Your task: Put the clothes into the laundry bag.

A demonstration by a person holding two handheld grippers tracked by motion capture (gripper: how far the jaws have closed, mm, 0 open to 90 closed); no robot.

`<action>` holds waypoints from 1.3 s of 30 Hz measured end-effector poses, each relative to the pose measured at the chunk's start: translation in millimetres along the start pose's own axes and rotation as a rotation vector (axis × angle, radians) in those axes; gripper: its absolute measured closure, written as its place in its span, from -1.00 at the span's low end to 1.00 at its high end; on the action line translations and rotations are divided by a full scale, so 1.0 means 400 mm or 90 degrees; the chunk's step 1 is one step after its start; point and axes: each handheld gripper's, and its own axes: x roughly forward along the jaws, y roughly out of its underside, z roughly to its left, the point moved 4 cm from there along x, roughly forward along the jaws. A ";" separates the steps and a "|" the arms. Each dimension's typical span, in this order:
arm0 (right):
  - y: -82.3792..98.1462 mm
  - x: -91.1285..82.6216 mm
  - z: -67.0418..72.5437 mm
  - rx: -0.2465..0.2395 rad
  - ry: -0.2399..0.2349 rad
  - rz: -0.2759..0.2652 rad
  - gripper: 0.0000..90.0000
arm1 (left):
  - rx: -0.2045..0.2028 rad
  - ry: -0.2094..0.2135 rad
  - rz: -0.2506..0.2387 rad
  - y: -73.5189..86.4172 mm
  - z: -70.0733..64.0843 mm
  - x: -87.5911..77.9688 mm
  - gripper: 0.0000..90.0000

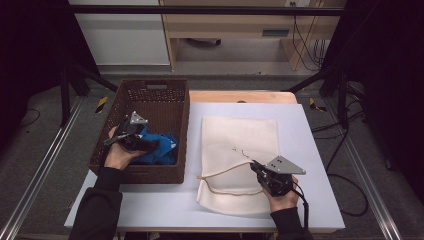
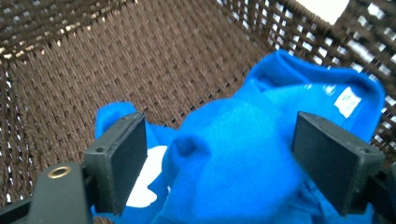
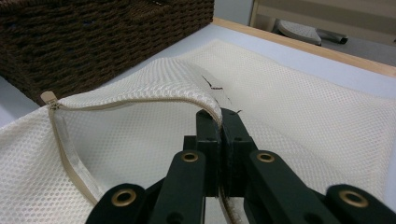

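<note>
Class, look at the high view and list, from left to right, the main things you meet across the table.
Dark brown woven wicker basket → left gripper over the bright blue cloth inside that basket → cream mesh zip bag → right gripper pinching the bag's open edge.

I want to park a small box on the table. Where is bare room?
Free: the table strip right of the mesh bag, and the front edge below the basket. Crowded: the gap between basket and bag, and the basket's near end with the blue garment.
</note>
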 end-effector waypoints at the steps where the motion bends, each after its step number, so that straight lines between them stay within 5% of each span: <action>1: 0.000 0.000 0.000 0.000 0.000 0.000 0.95 | 0.006 -0.001 0.010 0.001 -0.002 0.004 -0.63; 5: 0.002 0.002 -0.001 0.001 0.000 0.004 0.95 | 0.040 -0.003 0.040 0.006 -0.015 0.019 -0.65; 16: 0.006 0.006 -0.002 0.001 -0.004 0.013 0.95 | 0.042 0.028 0.098 0.011 -0.017 0.057 -0.59; 29: 0.011 0.009 -0.007 0.005 -0.004 0.022 0.95 | 0.022 0.089 0.177 0.020 -0.028 0.071 0.51; 35: 0.014 0.010 -0.012 0.009 -0.002 0.025 0.95 | 0.027 0.082 0.163 0.015 -0.027 0.062 0.65; 39: 0.013 0.010 -0.012 0.011 -0.002 0.025 0.95 | 0.022 0.062 0.110 0.005 -0.024 0.042 0.67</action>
